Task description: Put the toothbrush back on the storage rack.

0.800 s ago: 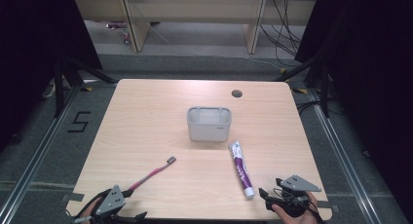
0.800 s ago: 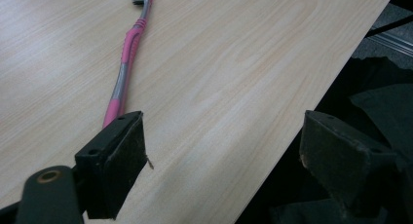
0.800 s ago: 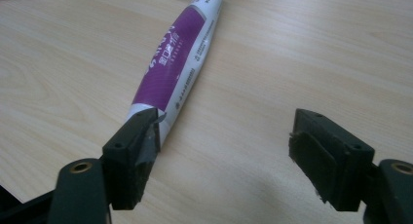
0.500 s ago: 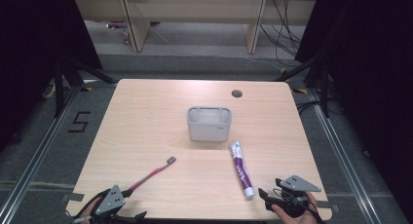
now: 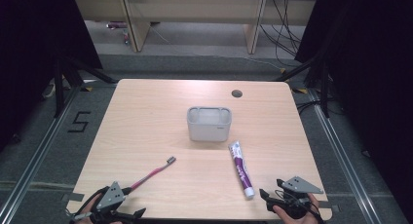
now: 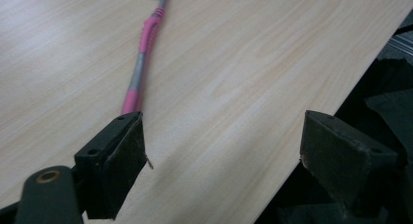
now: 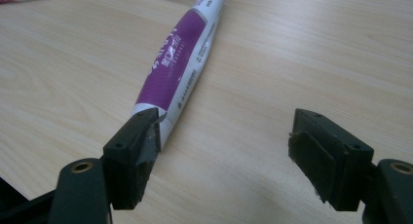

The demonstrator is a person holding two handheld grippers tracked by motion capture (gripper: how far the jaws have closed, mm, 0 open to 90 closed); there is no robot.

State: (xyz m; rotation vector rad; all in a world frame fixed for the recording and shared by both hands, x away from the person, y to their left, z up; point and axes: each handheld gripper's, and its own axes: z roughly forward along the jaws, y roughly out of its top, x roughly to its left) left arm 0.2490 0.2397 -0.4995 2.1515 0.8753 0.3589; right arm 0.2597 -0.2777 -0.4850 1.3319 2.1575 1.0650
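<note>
A pink and grey toothbrush lies slanted on the wooden table, its handle end close to my left gripper at the front left edge. In the left gripper view the toothbrush runs up from just past the left jaw, and the left gripper is open with nothing between its jaws. A purple and white toothpaste tube lies at the front right. My right gripper is open just behind its cap end. In the right gripper view the tube reaches the left jaw of the right gripper.
A grey compartmented holder stands at the table's middle. A round cable hole sits near the far right edge. Wooden shelving and cables are on the floor beyond the table, and a "5" is marked on the floor at left.
</note>
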